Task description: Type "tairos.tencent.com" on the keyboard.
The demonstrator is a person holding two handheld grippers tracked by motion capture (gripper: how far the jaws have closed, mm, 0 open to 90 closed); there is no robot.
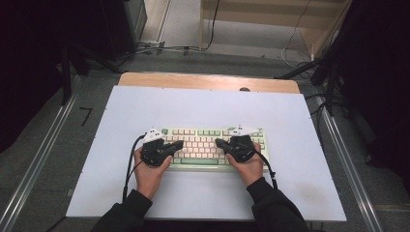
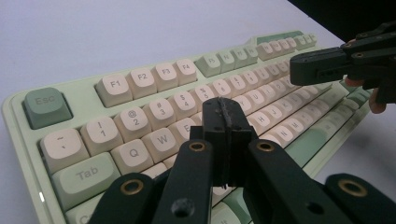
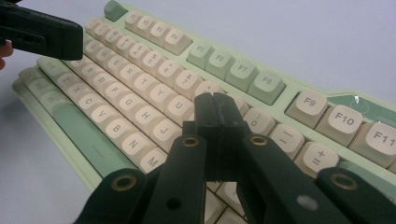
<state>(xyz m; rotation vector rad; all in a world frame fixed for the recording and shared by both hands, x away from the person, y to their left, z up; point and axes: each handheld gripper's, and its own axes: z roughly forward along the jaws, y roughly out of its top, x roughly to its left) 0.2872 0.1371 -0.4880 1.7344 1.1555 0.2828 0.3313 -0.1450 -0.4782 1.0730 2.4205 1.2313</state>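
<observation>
Two grippers over green-and-cream keyboard (image 1: 208,147), which lies on white board (image 1: 145,106), near its front edge; left gripper (image 1: 180,143) above keyboard's left half, jaws pressed together, empty; right gripper (image 1: 218,142) above right half, jaws likewise closed, empty; tips point inward toward keyboard centre.

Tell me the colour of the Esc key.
Esc key: muted grey-green, darker than the cream letter keys; clearest in the left gripper view.
</observation>
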